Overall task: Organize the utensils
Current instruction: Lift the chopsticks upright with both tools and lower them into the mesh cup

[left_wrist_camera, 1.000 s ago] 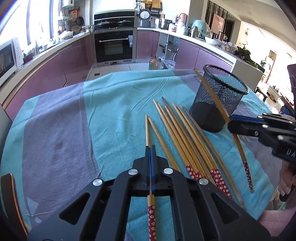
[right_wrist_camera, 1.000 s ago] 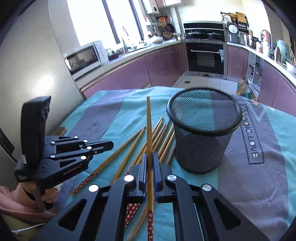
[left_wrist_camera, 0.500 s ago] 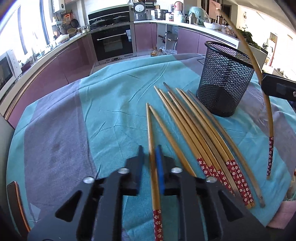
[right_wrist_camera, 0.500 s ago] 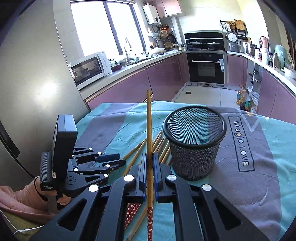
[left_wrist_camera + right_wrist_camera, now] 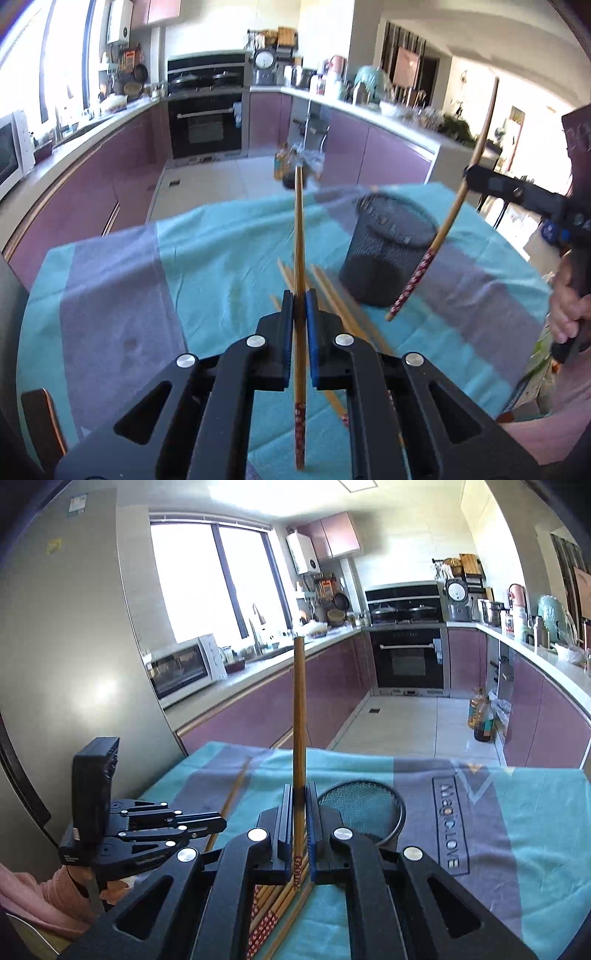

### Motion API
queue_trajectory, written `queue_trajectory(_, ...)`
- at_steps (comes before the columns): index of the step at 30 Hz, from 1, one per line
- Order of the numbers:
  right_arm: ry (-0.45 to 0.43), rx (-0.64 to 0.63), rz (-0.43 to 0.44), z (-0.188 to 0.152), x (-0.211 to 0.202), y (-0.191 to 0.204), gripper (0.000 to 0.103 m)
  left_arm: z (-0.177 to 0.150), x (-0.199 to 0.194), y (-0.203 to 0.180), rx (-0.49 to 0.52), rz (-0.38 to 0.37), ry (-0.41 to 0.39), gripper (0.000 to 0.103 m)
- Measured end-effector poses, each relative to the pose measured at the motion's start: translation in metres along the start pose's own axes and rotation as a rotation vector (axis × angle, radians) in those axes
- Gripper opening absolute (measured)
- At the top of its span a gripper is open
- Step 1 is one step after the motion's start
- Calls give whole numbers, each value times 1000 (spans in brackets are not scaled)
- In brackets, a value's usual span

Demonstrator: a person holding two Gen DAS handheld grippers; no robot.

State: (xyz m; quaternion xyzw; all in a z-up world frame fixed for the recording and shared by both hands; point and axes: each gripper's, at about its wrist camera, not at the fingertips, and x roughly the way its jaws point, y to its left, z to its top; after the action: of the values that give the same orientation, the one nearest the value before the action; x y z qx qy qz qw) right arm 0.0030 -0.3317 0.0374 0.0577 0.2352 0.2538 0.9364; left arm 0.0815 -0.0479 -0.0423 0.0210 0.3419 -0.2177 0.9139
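My left gripper (image 5: 300, 300) is shut on a bamboo chopstick (image 5: 299, 229) that points forward, its red patterned end toward the camera. It is lifted off the cloth, above several loose chopsticks (image 5: 334, 299). The black mesh cup (image 5: 388, 254) stands upright to the right of them. My right gripper (image 5: 476, 177), held by a hand (image 5: 569, 306), is shut on a second chopstick (image 5: 458, 201) tilted in the air in front of the cup. In the right wrist view the right gripper (image 5: 300, 794) grips that chopstick (image 5: 299, 709). The cup (image 5: 364, 806) lies just beyond it, the left gripper (image 5: 221, 821) to its left.
A teal and grey tablecloth (image 5: 207, 258) covers the table, with printed lettering (image 5: 448, 827) on a grey band. A fridge (image 5: 66, 657) rises at the table's left, and a chair back (image 5: 40, 424) shows at the near left corner. Kitchen counters and an oven stand beyond.
Both grippers have risen with their chopsticks. The left chopstick has come up off the cloth, away from the loose ones. The right chopstick now hangs in the air in front of the cup.
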Motion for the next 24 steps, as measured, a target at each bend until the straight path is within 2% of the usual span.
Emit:
queue_trajectory(7,-87,-14,-1,29,-14,-12,6,51,-48,-7,-23,-96,-160,8)
queue_trajectory(12,-120,-17,-11,47,-14,-20,6,89,-71,-25,-9,-129,-274,8)
queue_trajectory(17,-125,-13,-37,53,-12,-29,6,116,-76,-49,14,-166,-317,7)
queue_trajectory(24,-56,-6,-71,41,10,-42,6,131,-63,-83,32,-180,-321,7)
